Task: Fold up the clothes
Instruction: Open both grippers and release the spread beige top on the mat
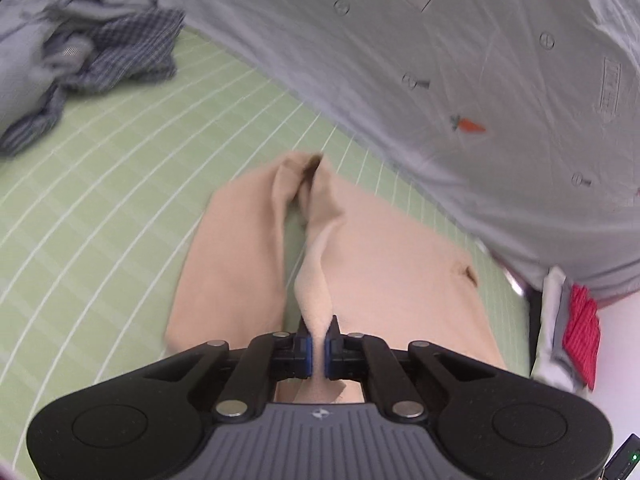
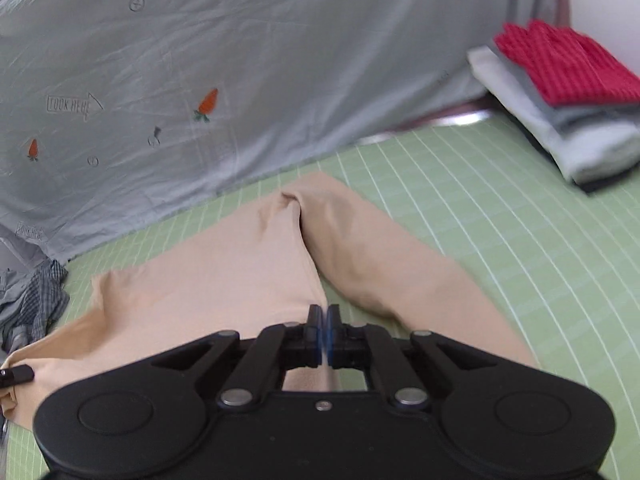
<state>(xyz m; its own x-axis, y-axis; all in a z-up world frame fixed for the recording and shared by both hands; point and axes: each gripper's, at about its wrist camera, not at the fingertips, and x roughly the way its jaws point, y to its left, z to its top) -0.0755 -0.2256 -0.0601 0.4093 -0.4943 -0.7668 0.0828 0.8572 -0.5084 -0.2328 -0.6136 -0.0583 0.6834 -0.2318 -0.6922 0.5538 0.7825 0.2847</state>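
A beige pair of leggings (image 1: 384,280) lies spread on the green striped mat (image 1: 100,220), its two legs running toward me. My left gripper (image 1: 319,336) is shut on a raised ridge of the beige fabric, which stands up between the blue pads. In the right wrist view the same leggings (image 2: 224,276) lie flat, and my right gripper (image 2: 323,320) is shut on the inner edge of one leg. The fabric runs on under its fingers. A black fingertip (image 2: 18,374) pinching the cloth shows at the left edge of that view.
A grey sheet with carrot prints (image 2: 200,60) hangs along the far side of the mat. A folded stack with a red checked piece on top (image 2: 568,80) sits at the right. A crumpled heap with a blue checked shirt (image 1: 100,52) lies at the far left.
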